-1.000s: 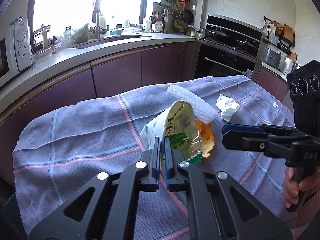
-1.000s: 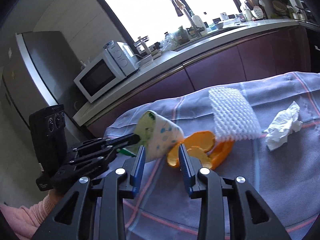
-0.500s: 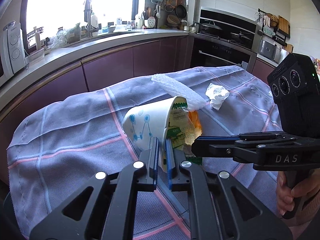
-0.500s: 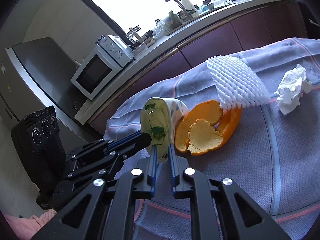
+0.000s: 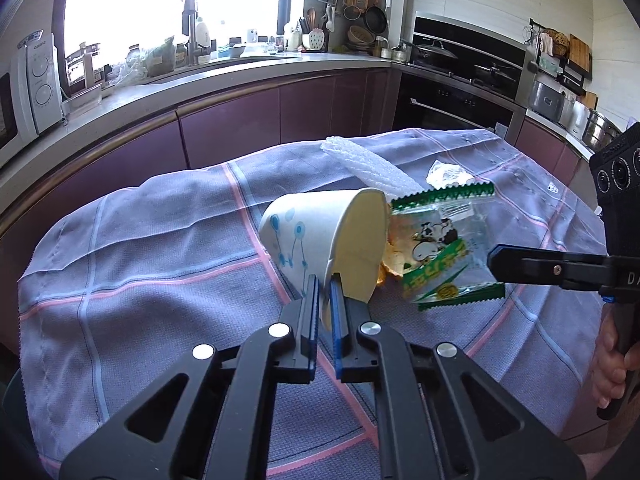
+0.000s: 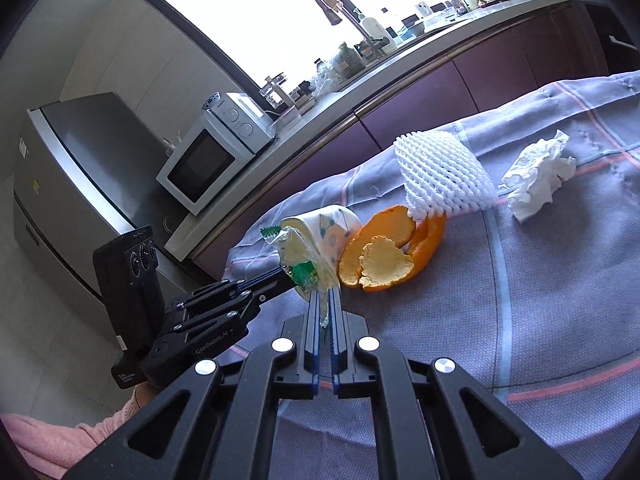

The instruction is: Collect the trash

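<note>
Paper cup (image 5: 320, 236) and wrapper (image 5: 444, 248) in tongs

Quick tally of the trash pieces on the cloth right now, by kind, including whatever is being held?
Paper cup: 1
Snack wrapper: 1
Orange peel: 1 pile
Foam fruit net: 1
Crumpled tissue: 1
Total: 5

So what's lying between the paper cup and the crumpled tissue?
In the right wrist view, between the paper cup and the crumpled tissue lie the orange peel and the white foam fruit net, the net's lower edge overlapping the peel.
</note>
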A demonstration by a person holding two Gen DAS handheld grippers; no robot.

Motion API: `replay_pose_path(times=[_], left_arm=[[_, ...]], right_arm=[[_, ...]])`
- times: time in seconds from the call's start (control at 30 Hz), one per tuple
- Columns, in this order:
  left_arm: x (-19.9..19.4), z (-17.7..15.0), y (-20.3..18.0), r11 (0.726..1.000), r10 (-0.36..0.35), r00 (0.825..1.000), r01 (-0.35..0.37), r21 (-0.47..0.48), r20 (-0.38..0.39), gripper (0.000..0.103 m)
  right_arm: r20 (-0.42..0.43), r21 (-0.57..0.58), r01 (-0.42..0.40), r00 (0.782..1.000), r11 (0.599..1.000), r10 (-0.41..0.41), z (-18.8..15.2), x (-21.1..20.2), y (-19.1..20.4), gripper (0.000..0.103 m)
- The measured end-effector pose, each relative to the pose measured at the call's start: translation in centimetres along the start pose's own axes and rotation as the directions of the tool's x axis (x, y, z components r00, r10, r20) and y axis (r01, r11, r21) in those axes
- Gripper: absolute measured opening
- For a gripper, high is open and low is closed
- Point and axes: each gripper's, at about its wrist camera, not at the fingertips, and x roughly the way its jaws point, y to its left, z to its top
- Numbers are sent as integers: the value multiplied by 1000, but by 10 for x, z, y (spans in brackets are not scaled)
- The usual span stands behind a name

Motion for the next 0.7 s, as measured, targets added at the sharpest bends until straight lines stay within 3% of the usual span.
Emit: replay_pose_path(times=[0.27, 0.7], left_arm=[[-24, -12, 18, 998, 48, 998, -47, -37, 27, 4], [-96, -36, 45, 990, 122, 987, -114, -82, 103, 4]], right_arm=[[28, 5, -34, 999, 999, 34, 0, -8, 4, 3], [-8, -34, -95, 996, 995, 94, -3, 15, 36, 3]])
